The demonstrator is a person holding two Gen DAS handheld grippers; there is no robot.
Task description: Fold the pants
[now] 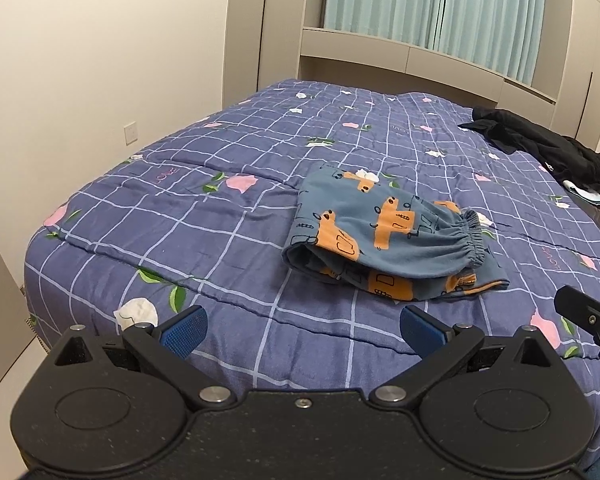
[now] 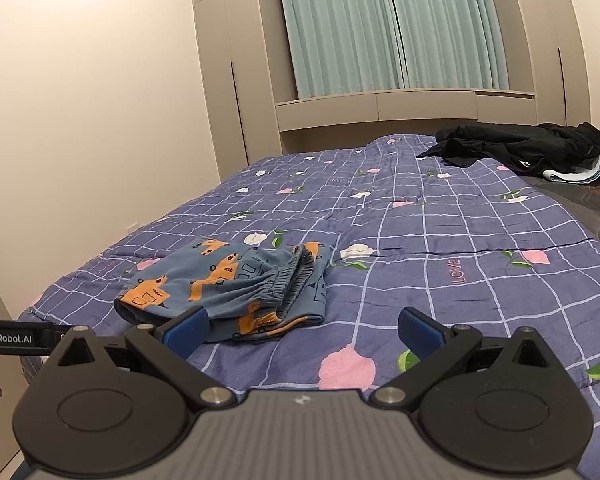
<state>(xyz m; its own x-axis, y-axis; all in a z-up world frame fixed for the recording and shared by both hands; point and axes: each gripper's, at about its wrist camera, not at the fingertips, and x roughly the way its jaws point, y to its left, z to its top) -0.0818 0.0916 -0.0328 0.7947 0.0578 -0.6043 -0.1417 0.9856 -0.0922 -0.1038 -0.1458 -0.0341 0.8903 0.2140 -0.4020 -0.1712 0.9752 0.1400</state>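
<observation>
Small blue pants (image 1: 384, 236) with orange animal prints lie folded in a compact bundle on the bed; they also show in the right wrist view (image 2: 228, 284). The elastic waistband faces right. My left gripper (image 1: 302, 330) is open and empty, held above the quilt a little in front of the pants. My right gripper (image 2: 302, 332) is open and empty, just in front of and to the right of the pants, its left finger (image 2: 186, 332) near the bundle's front edge. Part of the right gripper (image 1: 592, 316) shows at the right edge of the left wrist view.
The bed carries a purple checked quilt (image 1: 220, 216) with flower prints. A heap of black clothing (image 2: 516, 150) lies at the far right corner over light blue cloth. A wall is on the left, wardrobes and green curtains (image 2: 388, 28) behind.
</observation>
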